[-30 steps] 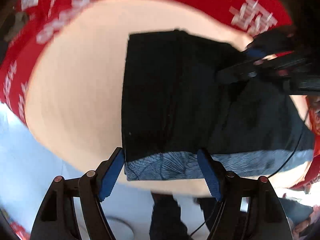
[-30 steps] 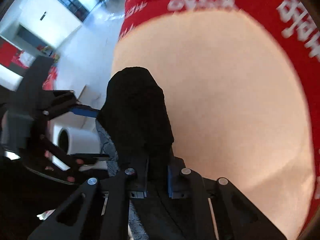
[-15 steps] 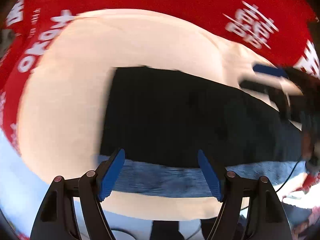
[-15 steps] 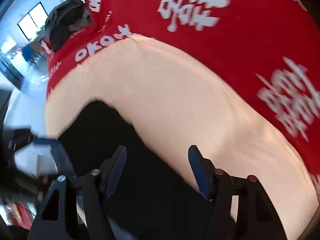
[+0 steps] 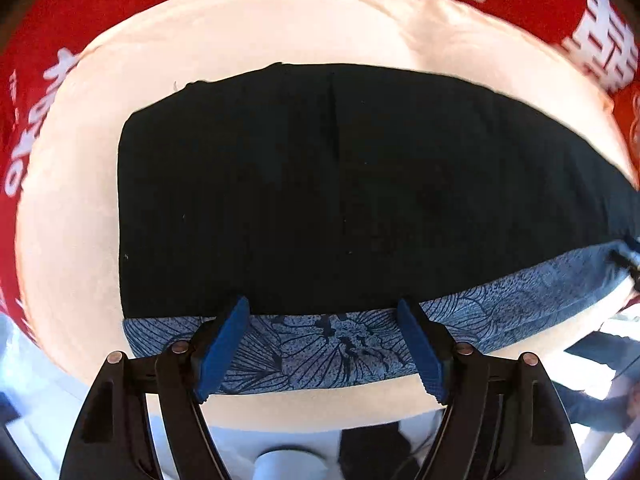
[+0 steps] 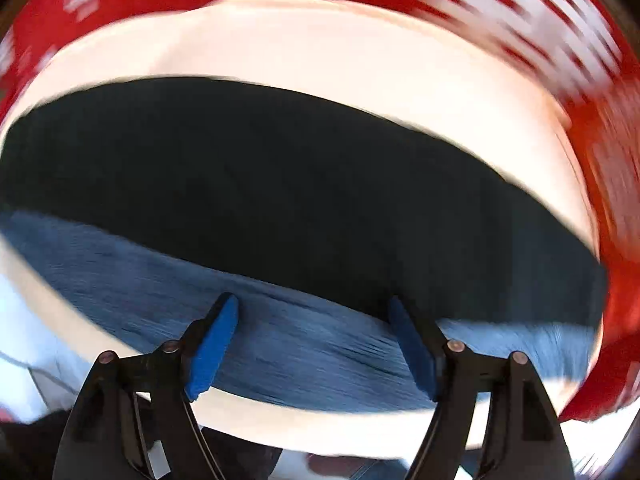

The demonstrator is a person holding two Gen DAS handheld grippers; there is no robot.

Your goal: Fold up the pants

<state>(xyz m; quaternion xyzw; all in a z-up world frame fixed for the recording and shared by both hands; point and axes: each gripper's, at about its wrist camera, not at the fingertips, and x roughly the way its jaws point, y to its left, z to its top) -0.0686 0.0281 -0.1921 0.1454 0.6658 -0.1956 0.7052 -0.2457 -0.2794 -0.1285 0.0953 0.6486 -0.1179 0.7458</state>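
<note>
The pants [image 5: 320,184] lie flat on the cream table top [image 5: 80,200], folded into a long black rectangle with a blue flower-print band [image 5: 328,348] along the near edge. My left gripper [image 5: 324,312] is open and empty, its blue pads over the near band toward the left end. The right wrist view is blurred by motion; it shows the same pants [image 6: 280,192] and the blue band [image 6: 312,356]. My right gripper [image 6: 314,308] is open and empty over the band.
A red cloth with white characters [image 5: 600,40] covers the surface around the cream top, also in the right wrist view [image 6: 600,160]. Pale floor [image 5: 32,380] shows below the near table edge. A person's legs show at the lower right [image 5: 600,400].
My right gripper let go of the black fabric it was holding up, opened and swung to the near band. The pants now lie flat. My left gripper moved closer over the band.
</note>
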